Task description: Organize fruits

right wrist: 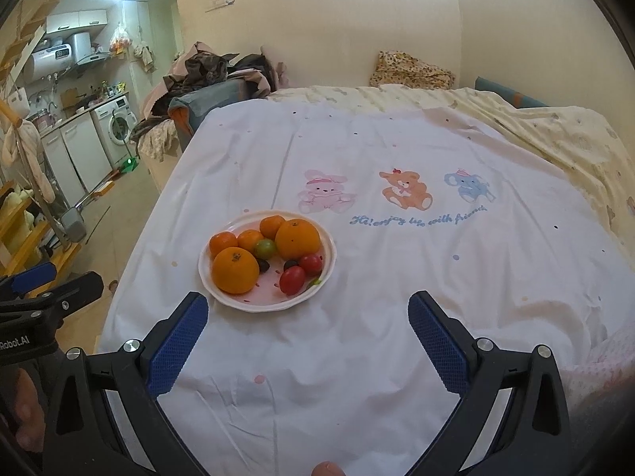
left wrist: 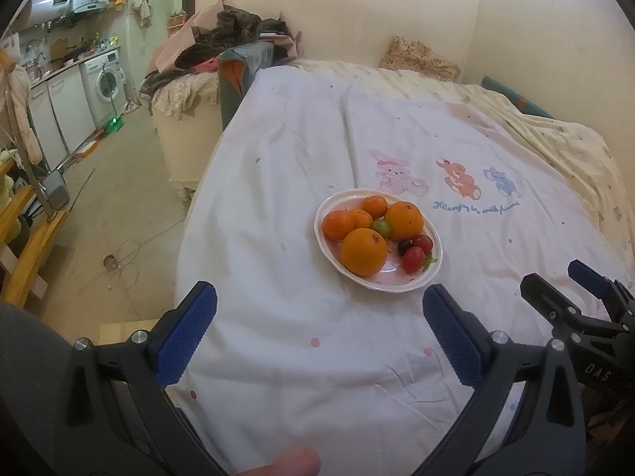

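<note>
Oranges, tomatoes heaped in white plate.

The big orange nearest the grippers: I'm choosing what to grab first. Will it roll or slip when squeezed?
The big orange looks round and firm, so it probably rolls if nudged. Its skin seems smooth; the open right gripper's textured pads should help. The plate sits on soft bedding and may tilt.

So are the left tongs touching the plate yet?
Apart. The left wrist view shows bare white sheet between the open left tongs and the plate.
</note>
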A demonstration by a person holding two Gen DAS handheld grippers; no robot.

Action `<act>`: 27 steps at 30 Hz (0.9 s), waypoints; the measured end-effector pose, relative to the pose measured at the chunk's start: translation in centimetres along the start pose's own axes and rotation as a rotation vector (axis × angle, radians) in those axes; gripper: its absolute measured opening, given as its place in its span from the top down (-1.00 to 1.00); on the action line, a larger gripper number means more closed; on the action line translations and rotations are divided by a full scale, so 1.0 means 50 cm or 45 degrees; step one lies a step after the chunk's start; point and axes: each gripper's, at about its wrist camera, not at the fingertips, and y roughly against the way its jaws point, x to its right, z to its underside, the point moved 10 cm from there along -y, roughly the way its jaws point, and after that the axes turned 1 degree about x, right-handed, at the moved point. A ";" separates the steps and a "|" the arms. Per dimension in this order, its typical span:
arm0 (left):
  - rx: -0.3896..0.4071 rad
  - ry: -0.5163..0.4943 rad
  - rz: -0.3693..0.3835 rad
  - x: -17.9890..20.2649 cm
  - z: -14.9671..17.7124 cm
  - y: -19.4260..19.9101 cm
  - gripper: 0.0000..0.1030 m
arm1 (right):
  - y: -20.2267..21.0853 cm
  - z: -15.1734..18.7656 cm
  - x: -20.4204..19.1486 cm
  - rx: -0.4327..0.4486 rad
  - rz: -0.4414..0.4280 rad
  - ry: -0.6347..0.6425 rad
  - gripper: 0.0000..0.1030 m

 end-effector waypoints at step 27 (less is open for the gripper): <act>-0.015 0.004 -0.001 -0.007 0.006 -0.003 -0.99 | -0.004 0.004 0.007 -0.013 -0.007 -0.027 -1.00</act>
